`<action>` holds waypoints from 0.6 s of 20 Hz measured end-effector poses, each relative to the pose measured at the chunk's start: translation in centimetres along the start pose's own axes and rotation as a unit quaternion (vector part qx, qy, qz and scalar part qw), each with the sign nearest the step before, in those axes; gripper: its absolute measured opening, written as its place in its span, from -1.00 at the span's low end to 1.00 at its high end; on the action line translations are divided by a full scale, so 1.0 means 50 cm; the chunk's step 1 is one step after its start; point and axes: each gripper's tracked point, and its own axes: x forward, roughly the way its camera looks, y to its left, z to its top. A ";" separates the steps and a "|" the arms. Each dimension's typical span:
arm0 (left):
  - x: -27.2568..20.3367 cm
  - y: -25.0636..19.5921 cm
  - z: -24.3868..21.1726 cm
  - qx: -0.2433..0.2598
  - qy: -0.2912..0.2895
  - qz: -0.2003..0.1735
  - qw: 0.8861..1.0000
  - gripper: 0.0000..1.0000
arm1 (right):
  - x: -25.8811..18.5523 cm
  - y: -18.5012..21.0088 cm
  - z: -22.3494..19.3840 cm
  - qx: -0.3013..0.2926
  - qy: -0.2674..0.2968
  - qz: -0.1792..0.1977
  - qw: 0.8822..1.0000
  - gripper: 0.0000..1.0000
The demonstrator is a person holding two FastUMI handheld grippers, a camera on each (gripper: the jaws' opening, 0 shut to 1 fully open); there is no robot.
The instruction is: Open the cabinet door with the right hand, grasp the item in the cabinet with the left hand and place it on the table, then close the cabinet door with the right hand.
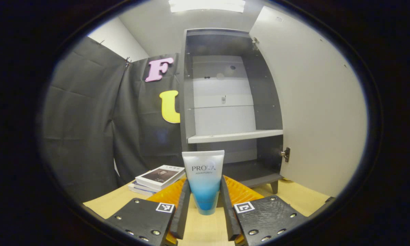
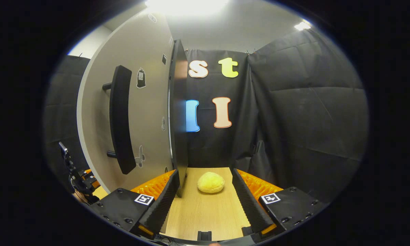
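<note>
The left gripper [image 1: 205, 205] holds the upright tube [image 1: 203, 181] just above the table [image 1: 304, 198]; the right gripper [image 2: 205, 201], wide open, is right of the door handle [image 2: 120, 119].

A stack of books [image 1: 159, 178] lies on the table [image 1: 304, 200], left of the cabinet. A yellow sponge-like lump [image 2: 210, 182] rests right of the cabinet.

left gripper [image 1: 205, 205] jaws narrowed, right gripper [image 2: 205, 201] jaws spread wide
</note>
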 end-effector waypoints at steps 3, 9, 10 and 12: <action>-0.012 0.009 -0.059 -0.006 0.017 0.006 1.000 0.00 | 0.002 -0.003 0.003 -0.005 0.003 0.000 1.000 0.86; -0.040 0.029 -0.173 -0.014 0.060 0.019 0.998 -0.05 | 0.014 -0.002 0.011 -0.017 0.004 -0.001 1.000 0.96; -0.046 0.029 -0.191 -0.013 0.064 0.021 0.998 -0.05 | 0.015 0.001 0.012 -0.019 0.004 0.000 1.000 0.96; -0.054 0.028 -0.226 -0.014 0.068 0.025 0.997 -0.05 | 0.018 0.005 0.010 -0.022 0.005 0.002 1.000 0.96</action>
